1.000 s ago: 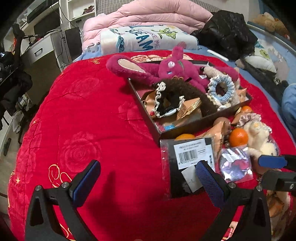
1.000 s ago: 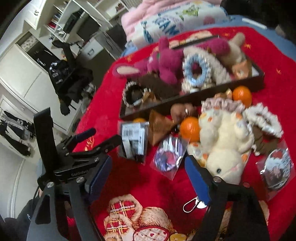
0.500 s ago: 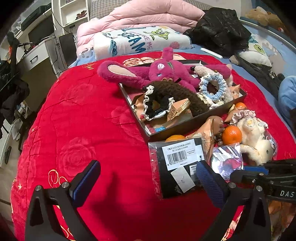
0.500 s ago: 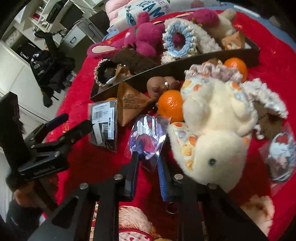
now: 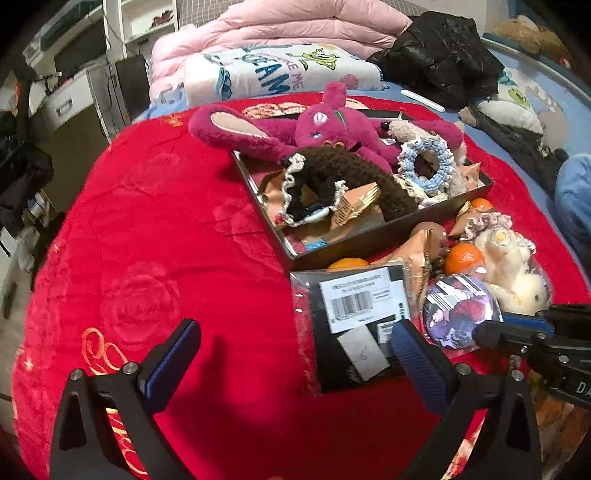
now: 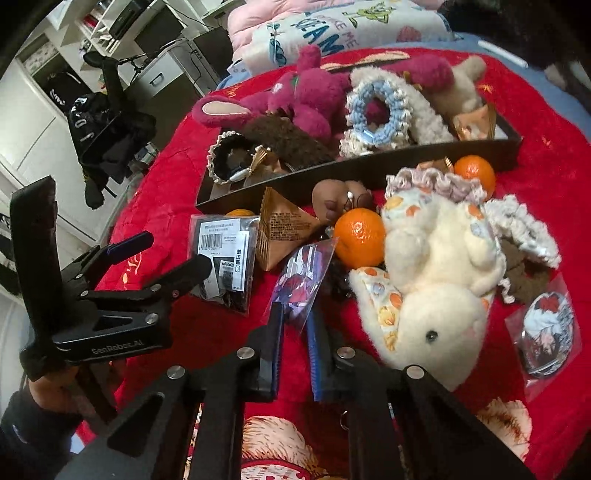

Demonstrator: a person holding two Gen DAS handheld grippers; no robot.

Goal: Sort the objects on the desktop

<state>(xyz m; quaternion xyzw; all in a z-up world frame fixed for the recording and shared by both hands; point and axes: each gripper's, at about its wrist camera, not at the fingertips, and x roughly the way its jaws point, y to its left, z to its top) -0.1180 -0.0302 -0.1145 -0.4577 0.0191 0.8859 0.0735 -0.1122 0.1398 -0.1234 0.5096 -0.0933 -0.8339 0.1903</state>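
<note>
- we look across a bed spread with a red blanket, a pink quilt piled at its far end and shelves and a desk off to the left.
- a dark shallow tray sits far of centre on the blanket, filled with a magenta plush rabbit, a brown furry band and a blue-and-cream scrunchie.
- near and right of the tray lies a cream plush toy, touching an orange; a second orange sits by the tray wall.
- a black packet with a barcode label lies flat just near the tray's front edge, a brown pyramid pouch beside it.
- our left gripper hangs wide open over the blanket, nothing between its pads, its right finger above the packet's near corner.
- our right gripper has just been closing; its jaws now stand narrow, pinching the near edge of a clear-bagged round badge, which lies between the packet and the cream plush.
- another bagged badge lies at the far right.
</note>
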